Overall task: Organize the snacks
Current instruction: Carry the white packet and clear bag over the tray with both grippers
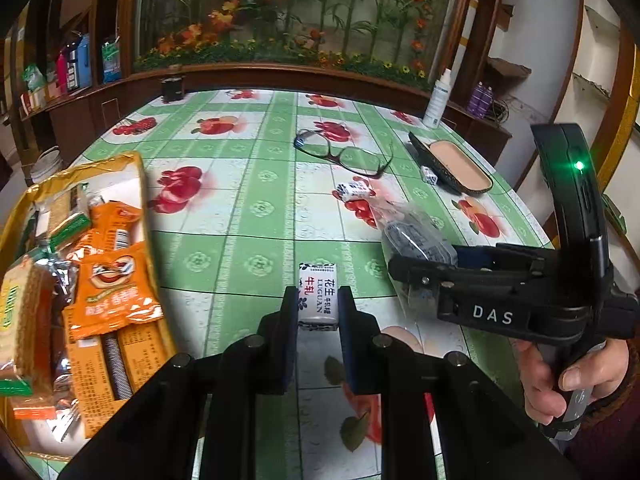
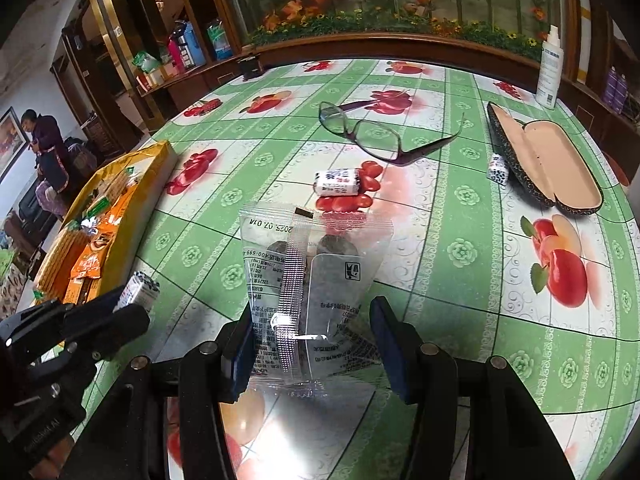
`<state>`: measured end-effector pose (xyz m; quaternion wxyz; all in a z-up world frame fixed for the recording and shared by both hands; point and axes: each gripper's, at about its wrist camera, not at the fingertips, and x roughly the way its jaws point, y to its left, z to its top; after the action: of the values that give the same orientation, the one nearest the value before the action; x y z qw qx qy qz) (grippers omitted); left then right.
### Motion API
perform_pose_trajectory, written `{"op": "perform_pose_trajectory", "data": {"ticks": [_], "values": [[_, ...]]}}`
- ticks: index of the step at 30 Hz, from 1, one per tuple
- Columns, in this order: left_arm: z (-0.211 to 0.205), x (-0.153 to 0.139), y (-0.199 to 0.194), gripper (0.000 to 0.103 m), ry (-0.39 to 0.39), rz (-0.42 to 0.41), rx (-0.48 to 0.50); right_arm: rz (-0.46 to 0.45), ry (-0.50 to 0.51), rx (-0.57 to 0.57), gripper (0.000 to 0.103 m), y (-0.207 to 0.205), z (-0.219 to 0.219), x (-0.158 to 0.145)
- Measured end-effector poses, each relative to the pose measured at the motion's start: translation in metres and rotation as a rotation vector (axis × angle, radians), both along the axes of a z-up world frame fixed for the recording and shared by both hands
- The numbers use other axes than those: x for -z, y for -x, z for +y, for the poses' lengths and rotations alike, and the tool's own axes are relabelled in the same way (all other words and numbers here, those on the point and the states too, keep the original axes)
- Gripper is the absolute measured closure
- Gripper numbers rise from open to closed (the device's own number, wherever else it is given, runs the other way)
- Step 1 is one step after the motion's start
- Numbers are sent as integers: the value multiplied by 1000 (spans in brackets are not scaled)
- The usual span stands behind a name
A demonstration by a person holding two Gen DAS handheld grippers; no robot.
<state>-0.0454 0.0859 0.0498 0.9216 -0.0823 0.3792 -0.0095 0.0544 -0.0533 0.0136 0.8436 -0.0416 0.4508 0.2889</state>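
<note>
I am holding my left gripper (image 1: 318, 304) level, clamping a white candy (image 1: 318, 298), my right gripper (image 2: 314, 340) spreading wide around a clear packet (image 2: 308, 300), gold box (image 1: 132, 184) sitting left.

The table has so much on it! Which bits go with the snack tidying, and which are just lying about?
Snack job:
- candy in left gripper
- clear snack packet between right gripper fingers
- yellow snack box
- loose candies

Lying about:
- glasses
- glasses case
- spray bottle
</note>
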Motion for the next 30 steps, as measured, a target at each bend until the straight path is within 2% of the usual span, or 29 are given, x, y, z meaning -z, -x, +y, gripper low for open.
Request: {"op": "perform_pose_trajectory", "data": {"ticks": [9, 17, 30], "values": [[29, -14, 17, 85, -14, -47, -74, -8, -41, -27, 45, 12, 10, -6], [66, -22, 35, 85, -40, -78, -179, -32, -80, -104, 45, 37, 38, -18], [109, -8, 61, 85, -136, -65, -340, -36, -121, -204, 44, 57, 101, -29]]}}
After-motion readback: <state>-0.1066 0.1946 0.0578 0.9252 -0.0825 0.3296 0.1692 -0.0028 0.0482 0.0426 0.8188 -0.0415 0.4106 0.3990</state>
